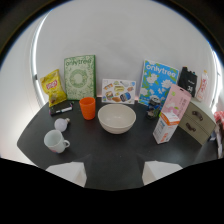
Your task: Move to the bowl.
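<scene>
A cream bowl (116, 118) stands upright on the dark table (100, 150), well beyond my fingers and roughly centred between them. It looks empty. My gripper (114, 172) is open, with its two pale fingertips (69, 172) showing low in the view over the table's near part. Nothing is between them.
An orange cup (87, 107) stands just left of the bowl. A white mug (55, 141) and a light bulb (61, 124) lie nearer left. A pink carton (170, 114) and a brown box (196, 122) stand right. Bags, cards and a can (153, 106) line the back.
</scene>
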A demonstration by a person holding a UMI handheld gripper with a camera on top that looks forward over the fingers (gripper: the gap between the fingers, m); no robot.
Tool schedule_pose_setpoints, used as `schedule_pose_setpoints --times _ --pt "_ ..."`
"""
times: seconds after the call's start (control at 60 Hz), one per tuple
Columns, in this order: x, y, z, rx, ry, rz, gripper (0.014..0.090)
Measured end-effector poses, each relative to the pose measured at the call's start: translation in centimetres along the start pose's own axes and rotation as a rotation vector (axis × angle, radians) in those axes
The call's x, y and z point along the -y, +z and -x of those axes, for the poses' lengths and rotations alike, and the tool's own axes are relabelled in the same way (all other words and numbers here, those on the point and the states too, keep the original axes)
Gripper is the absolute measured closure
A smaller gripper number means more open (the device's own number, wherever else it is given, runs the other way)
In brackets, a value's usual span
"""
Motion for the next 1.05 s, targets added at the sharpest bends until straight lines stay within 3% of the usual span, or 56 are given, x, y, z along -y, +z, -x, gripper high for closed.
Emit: schedule_pose_setpoints --times 0.267,0.45,1.05 --pt "2.7 8.3 -0.5 0.0 0.001 -0.042 0.0203" --pt "3.2 11.7 -0.8 -0.015 0.037 -0.009 0.0202" --pt "3.6 12.4 -1.2 -0.011 0.038 -0.005 0.0202"
